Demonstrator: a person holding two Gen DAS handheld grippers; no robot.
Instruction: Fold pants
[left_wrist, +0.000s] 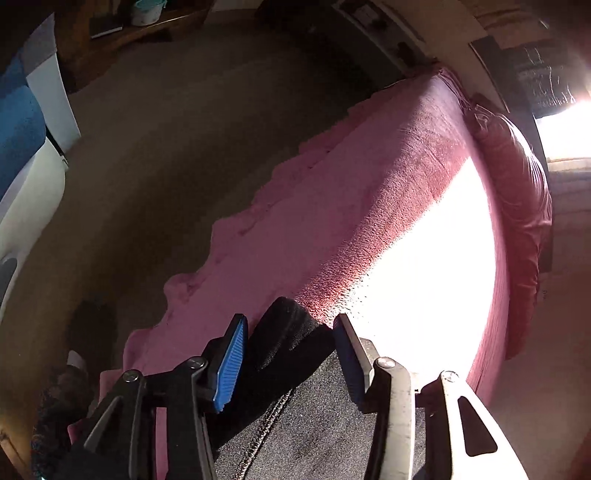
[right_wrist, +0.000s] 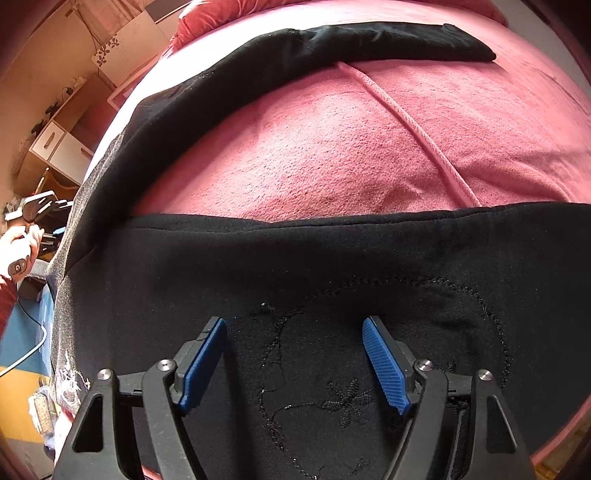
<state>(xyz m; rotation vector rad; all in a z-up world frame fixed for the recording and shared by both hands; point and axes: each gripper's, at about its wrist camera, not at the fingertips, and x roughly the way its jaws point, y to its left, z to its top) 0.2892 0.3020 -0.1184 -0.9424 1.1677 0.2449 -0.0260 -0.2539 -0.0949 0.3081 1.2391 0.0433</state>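
The pants (right_wrist: 295, 266) are black and lie spread on the pink blanket (right_wrist: 332, 147) of the bed, one leg reaching along the far edge. The right gripper (right_wrist: 295, 362) points steeply down over the stitched flower part, jaws wide apart, pinching nothing. The left gripper (left_wrist: 291, 354) tips down at the bed's edge, jaws apart, with a black fold between them, not squeezed.

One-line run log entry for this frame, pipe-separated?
stage: fold not yet made | black pants spread on pink blanket | left gripper open, pants fabric between fingers | right gripper open above embroidery
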